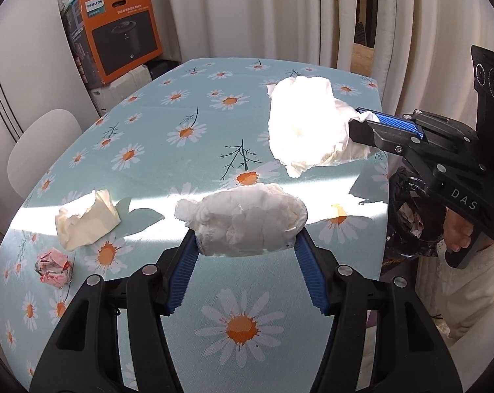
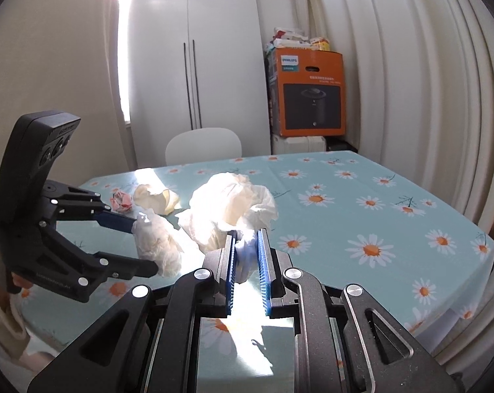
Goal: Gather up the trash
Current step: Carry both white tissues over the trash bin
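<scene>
In the left wrist view my left gripper (image 1: 245,240) is shut on a crumpled white tissue wad (image 1: 243,222), held above the daisy tablecloth (image 1: 187,104). At the right of that view my right gripper (image 1: 366,119) is shut on a larger white tissue (image 1: 306,124), which hangs over the table's far right part. The right wrist view shows the large tissue (image 2: 230,203) pinched between the blue pads (image 2: 264,262), with the left gripper (image 2: 143,245) and its wad (image 2: 160,249) to the left. A cream tissue (image 1: 86,219) and a pink-red paper ball (image 1: 53,268) lie on the table at the left.
A black trash bag (image 1: 410,219) with paper inside stands open beside the table's right edge, near a person's hand (image 1: 456,232). A white chair (image 2: 202,144) stands at the far side. An orange box (image 2: 309,95) sits in the corner by the curtains (image 2: 410,82).
</scene>
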The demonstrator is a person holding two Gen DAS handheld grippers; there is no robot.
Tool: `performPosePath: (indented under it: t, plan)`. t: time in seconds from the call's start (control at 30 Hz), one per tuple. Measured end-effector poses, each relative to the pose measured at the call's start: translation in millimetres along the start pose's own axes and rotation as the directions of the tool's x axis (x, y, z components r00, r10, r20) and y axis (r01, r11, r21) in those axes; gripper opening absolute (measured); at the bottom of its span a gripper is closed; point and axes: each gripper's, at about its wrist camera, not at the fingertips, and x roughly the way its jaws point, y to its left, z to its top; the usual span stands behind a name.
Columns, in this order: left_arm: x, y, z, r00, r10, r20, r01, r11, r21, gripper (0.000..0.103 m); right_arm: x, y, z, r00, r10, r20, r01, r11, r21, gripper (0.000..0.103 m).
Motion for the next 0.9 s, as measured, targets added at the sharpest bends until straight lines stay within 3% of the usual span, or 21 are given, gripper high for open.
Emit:
performPosePath:
  t: [0.3, 0.5, 0.73, 0.9]
  plan:
    - [35, -58, 44, 0.996, -0.087, -0.023, 0.089, 0.992, 0.093, 0.06, -34, -71, -20, 0.995, -0.103, 0.018, 0.101, 0.991, 0.083, 0.013]
    - [57, -111, 68, 0.989, -0.142, -0.037, 0.147, 0.972, 0.182, 0.06, -69, -115, -38, 0.982, -0.187, 0.027, 0.183, 0.977, 0.112, 0.013]
    - [81, -180, 87, 0.972, -0.231, -0.047, 0.235, 0.925, 0.298, 0.06, -110, -160, -62, 0.958, -0.286, 0.014, 0.28, 0.947, 0.158, 0.013]
    - [100, -228, 93, 0.949, -0.3, -0.093, 0.313, 0.872, 0.378, 0.06, -139, -190, -87, 0.929, -0.37, -0.028, 0.368, 0.908, 0.202, 0.013]
